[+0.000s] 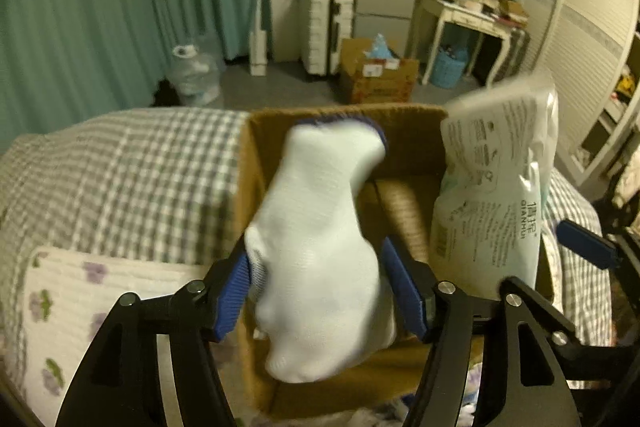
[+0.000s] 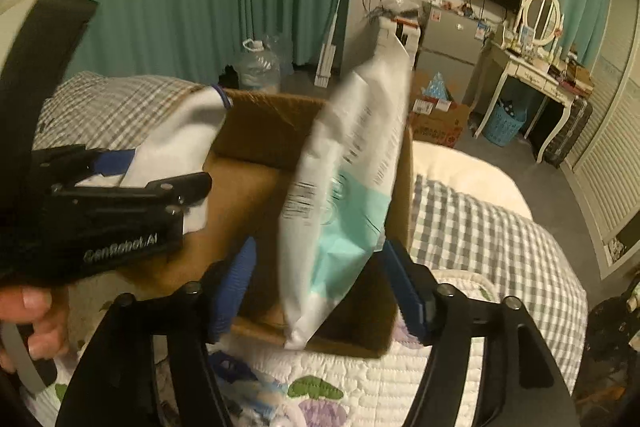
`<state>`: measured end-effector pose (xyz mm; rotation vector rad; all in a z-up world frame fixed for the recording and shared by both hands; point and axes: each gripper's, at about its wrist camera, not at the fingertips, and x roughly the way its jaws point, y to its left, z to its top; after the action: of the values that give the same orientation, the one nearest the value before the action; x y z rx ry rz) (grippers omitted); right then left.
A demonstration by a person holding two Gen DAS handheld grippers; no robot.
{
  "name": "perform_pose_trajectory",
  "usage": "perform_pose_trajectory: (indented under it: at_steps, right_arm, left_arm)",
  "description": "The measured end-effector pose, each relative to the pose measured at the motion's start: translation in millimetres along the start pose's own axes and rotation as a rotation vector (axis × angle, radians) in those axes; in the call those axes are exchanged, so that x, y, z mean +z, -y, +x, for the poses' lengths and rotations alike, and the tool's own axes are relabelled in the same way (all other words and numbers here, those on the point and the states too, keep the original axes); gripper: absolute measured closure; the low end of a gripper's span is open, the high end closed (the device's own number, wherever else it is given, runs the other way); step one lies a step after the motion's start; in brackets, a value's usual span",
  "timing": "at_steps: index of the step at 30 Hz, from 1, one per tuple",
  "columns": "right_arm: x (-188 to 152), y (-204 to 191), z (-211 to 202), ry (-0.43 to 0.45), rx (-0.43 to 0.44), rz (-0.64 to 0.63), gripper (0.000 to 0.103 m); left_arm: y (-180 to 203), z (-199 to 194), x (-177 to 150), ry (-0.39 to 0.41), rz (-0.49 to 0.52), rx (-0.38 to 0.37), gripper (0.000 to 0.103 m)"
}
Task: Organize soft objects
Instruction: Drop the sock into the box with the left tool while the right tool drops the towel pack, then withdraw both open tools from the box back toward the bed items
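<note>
Left gripper (image 1: 320,291): nearest the lens in the left wrist view, lower centre; its blue fingers (image 1: 232,297) press in on both sides of the white sock, clamped on it.
White sock (image 1: 320,247): fills the middle of the left wrist view, hanging from the grip over the open cardboard box, its blue-edged cuff toward the far wall of the box; in the right wrist view it shows at centre left.
Sock handling: judged light, limp and easy to compress; a hold across the bunched middle, as now, looks secure, and it should simply drop and slump once let go.
Cardboard box (image 1: 400,123): centre of both views, open-topped, resting on the bed; the sock blocks much of its floor, so what already lies inside cannot be told.
Bed (image 1: 120,163): checked cover at left, with a flowered quilt toward the lower edge.
Right gripper (image 2: 316,287): lower centre of the right wrist view; its fingers (image 2: 404,289) are closed on the lower end of the tissue pack.
Tissue pack (image 2: 352,187): white and teal, standing tilted over the box; at the right of the left wrist view.
Pack handling: judged light and squashy with slick film wrapping, so it may slide; a grip across the fuller body would hold better than the thin end.
</note>
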<state>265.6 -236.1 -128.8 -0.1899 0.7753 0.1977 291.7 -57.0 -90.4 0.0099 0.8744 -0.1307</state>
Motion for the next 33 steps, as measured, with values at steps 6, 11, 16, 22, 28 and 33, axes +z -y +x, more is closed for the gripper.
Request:
perform_pose_trajectory:
  at_steps: [6, 11, 16, 22, 28, 33]
  right_arm:
    - [7, 2, -55, 0.057, -0.029, -0.002, 0.036]
    - [9, -2, -110, 0.135, -0.049, 0.012, 0.036]
    - [11, -11, -171, 0.222, -0.073, 0.026, 0.022]
    - [7, -24, -251, 0.359, -0.11, 0.041, 0.007]
    - [-8, -37, -316, 0.452, -0.133, 0.059, 0.0]
    - [-22, -47, -358, 0.514, -0.133, 0.059, 0.0]
  left_arm:
    - [-6, -59, 8, 0.108, 0.003, 0.007, 0.033]
    - [-14, -118, 7, 0.217, -0.003, 0.023, 0.025]
    - [-23, -174, 2, 0.292, -0.015, 0.042, 0.02]
    - [-37, -242, -14, 0.455, -0.035, 0.092, 0.001]
    - [-46, -285, -33, 0.526, -0.019, 0.106, 0.0]
    - [-42, -316, -54, 0.546, 0.004, 0.072, 0.0]
